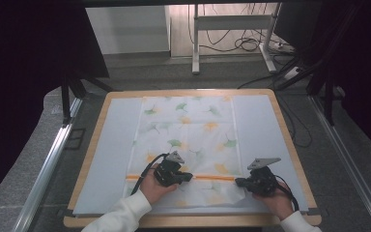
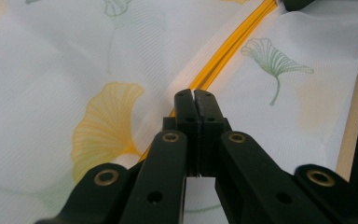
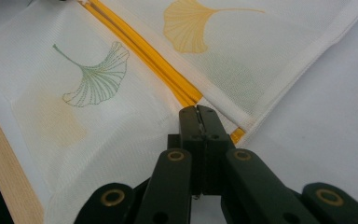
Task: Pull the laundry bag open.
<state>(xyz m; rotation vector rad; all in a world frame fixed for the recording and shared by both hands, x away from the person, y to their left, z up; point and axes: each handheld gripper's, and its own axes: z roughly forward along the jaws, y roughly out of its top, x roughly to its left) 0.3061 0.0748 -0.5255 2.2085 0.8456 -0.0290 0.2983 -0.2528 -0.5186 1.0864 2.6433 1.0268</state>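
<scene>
No writing is seen on the leaf-print cloth (image 1: 188,130). Its yellow zipper (image 2: 223,60) is pinched by the left gripper (image 2: 195,95) and the right gripper (image 3: 198,111), both closed tight.

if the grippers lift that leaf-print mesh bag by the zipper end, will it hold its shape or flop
Probably flop: the mesh bag is thin, see-through fabric lying flat, already rumpled near the right hand-held gripper. It looks light, so it may slide on the smooth mat when pushed. The yellow zipper likely stays a little stiffer.
</scene>
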